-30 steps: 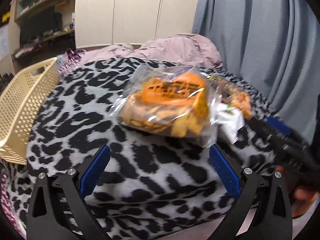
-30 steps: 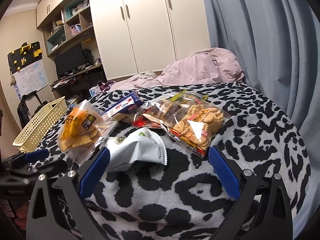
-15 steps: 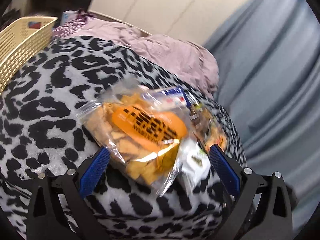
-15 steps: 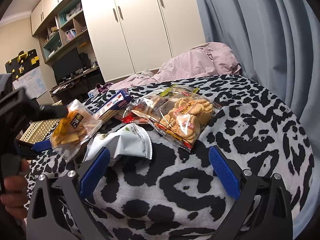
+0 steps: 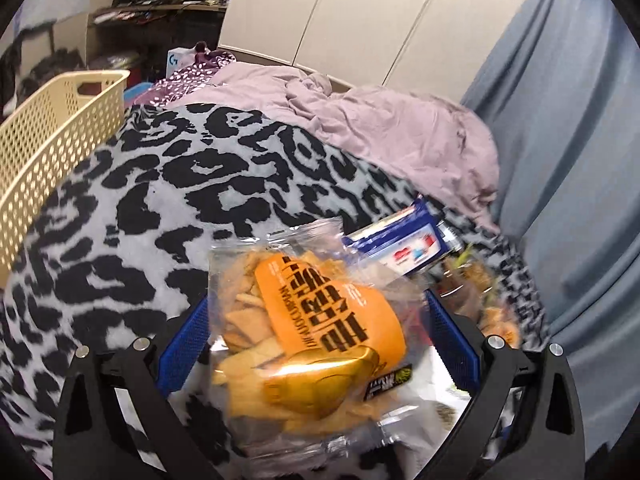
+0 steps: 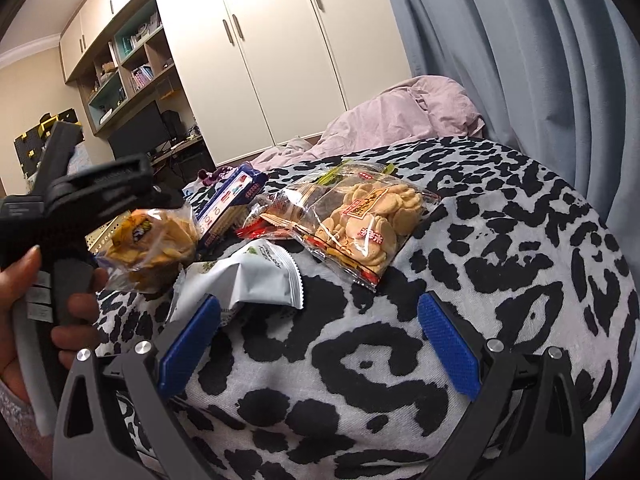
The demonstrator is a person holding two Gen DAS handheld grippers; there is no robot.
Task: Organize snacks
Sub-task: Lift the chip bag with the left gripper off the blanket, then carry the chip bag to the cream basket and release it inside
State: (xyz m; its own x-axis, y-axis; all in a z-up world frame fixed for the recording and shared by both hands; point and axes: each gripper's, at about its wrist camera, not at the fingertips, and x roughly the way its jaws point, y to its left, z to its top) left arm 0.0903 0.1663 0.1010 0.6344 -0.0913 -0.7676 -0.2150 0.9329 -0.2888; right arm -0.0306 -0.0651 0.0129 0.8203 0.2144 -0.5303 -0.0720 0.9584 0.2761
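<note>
Since a second ago, the left gripper (image 5: 318,344) has been brought over the clear orange-labelled chip bag (image 5: 308,336), which sits between its wide-spread jaws on the leopard-print blanket (image 5: 132,216). Label lettering is blurred, unreadable. The right gripper (image 6: 318,338) is held wide, empty.

Chip bag (image 5: 316,336): orange label with bold black characters, blurred, not legible.
Blue box (image 5: 404,250): small red marks, unreadable.
Cracker bag (image 6: 360,220): red label, white characters, illegible.
White pouch (image 6: 248,276): print unreadable.
</note>
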